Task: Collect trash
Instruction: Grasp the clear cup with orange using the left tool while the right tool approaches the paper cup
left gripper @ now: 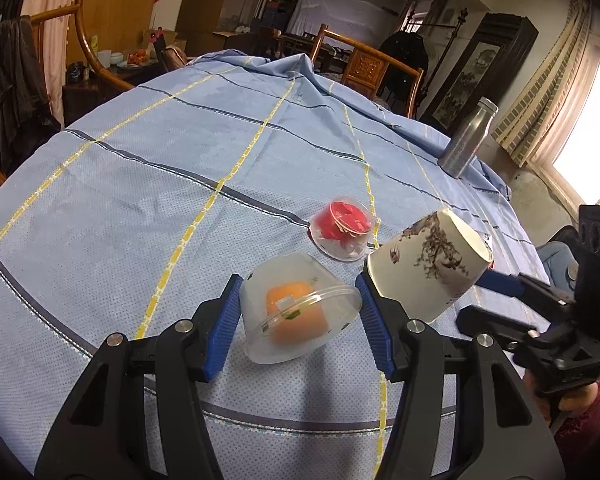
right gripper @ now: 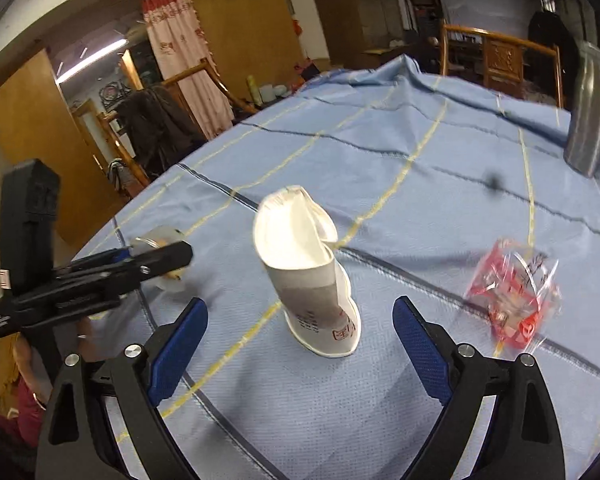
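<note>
Between left tongs' pads: clear plastic cup [left gripper: 296, 308] with orange contents, tipped on its side, flanked by left gripper [left gripper: 296, 312]; pad contact cannot be told.
Right gripper [right gripper: 300, 354]: jaws wide, gripping nothing.
Between right pads: paper cup [right gripper: 312, 276], dented, untouched.
Beyond, right: red-filled cup [right gripper: 512, 296].
Far right: metal bottle [left gripper: 466, 138].
Underneath: blue tablecloth [left gripper: 140, 184].

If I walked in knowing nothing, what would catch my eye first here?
Probably the clear plastic cup with something orange inside, sitting between the blue pads of the left gripper on the blue checked tablecloth. Right beside it is a crushed paper cup between the wide-open pads of the right gripper. A red-filled plastic cup lies farther back, and a metal bottle stands near the table's far edge.
</note>
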Available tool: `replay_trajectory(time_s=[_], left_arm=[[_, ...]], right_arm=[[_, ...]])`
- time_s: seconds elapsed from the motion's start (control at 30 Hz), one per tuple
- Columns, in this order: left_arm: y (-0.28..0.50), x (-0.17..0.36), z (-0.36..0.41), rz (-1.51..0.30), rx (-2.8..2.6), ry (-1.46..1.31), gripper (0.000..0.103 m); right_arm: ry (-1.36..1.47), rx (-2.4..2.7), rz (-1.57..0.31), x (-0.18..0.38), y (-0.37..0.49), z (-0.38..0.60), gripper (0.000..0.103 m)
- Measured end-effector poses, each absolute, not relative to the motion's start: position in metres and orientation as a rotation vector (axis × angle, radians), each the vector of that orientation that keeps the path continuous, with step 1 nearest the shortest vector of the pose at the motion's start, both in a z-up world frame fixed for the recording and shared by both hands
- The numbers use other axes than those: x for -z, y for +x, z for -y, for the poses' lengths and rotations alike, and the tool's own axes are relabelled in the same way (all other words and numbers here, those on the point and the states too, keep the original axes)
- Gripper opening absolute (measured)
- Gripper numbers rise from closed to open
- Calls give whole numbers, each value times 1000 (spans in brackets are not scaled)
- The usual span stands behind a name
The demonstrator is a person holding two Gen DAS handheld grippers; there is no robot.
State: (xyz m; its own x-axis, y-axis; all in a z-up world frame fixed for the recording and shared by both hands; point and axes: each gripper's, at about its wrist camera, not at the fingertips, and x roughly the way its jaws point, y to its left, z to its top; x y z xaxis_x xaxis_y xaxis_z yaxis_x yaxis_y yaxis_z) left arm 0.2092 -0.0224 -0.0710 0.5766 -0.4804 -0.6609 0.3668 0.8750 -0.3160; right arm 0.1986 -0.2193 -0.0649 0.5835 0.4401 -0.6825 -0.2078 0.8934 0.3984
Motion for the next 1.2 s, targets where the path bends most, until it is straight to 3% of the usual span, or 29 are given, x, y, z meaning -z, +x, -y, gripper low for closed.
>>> replay_trajectory(time_s=[0.5, 0.53, 0.57, 0.6, 0.67, 1.2], left_arm=[[209, 72, 24, -824, 516, -151, 57], [209, 72, 24, -825, 517, -152, 57], [209, 72, 24, -826, 519, -154, 57], [208, 71, 24, -826, 520, -158, 57], [208, 71, 23, -825, 524, -166, 57], [176, 61, 14, -767, 456, -159, 57]], right_arm=[[286, -314, -857, 80, 217, 212, 92], [281, -314, -859, 82, 219, 211, 85], [273, -325, -861, 82, 218, 210, 53], [271, -346, -869, 82, 218, 210, 39], [298, -347, -820, 71, 212, 217, 30], [359, -336, -679, 29, 180, 240, 30]])
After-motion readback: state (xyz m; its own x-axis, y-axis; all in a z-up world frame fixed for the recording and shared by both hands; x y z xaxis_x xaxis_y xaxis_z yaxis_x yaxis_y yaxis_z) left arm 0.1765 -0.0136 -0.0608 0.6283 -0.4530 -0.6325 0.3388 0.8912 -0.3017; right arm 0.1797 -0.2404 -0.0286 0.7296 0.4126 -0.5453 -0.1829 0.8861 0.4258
